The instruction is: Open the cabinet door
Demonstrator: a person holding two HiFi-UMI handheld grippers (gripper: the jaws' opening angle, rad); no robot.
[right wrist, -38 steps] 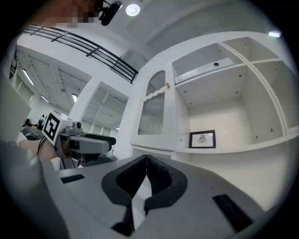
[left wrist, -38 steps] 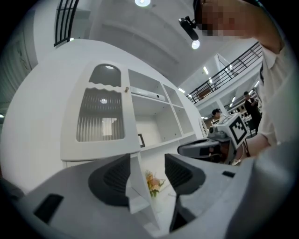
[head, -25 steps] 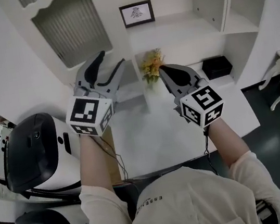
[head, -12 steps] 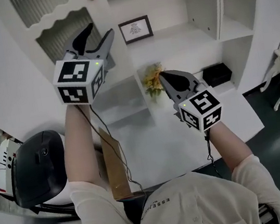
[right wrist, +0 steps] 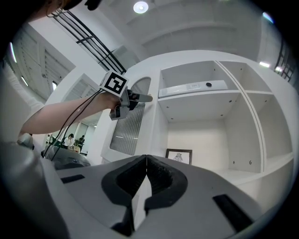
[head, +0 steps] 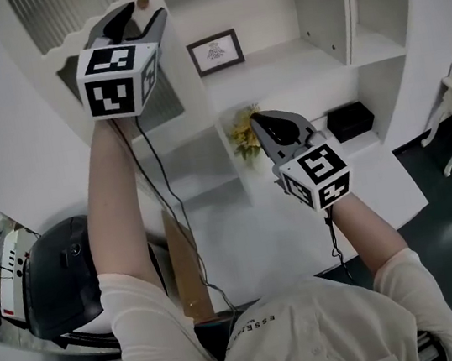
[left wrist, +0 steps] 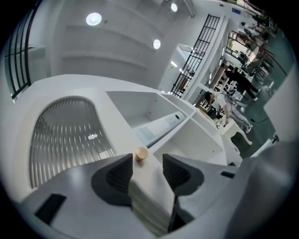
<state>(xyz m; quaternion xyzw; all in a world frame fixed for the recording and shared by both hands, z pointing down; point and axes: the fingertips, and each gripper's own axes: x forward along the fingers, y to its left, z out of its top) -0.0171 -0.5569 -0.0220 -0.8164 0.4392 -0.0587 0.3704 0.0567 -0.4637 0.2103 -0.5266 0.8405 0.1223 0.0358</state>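
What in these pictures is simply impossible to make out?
1. Left gripper view: the cabinet door has ribbed glass that blurs whatever is inside.
2. Head view: the framed picture is too small to read its drawing.
3. Head view: the right gripper covers part of the yellow flowers.
4. Head view: the door's top is cut off by the upper edge.

Cabinet door [head: 57,24] at the left end of the shelf unit [head: 347,3], its knob [head: 143,2] on the edge beside the open bay. In that bay, a framed picture [head: 215,51] stands at the back of a shelf. Below it are flowers [head: 244,130], with a box [head: 351,120] in the compartment to their right. The counter [head: 243,232] lies in front. A cardboard sheet [head: 187,266] is at its left edge, and a rounded machine [head: 60,287] further left.
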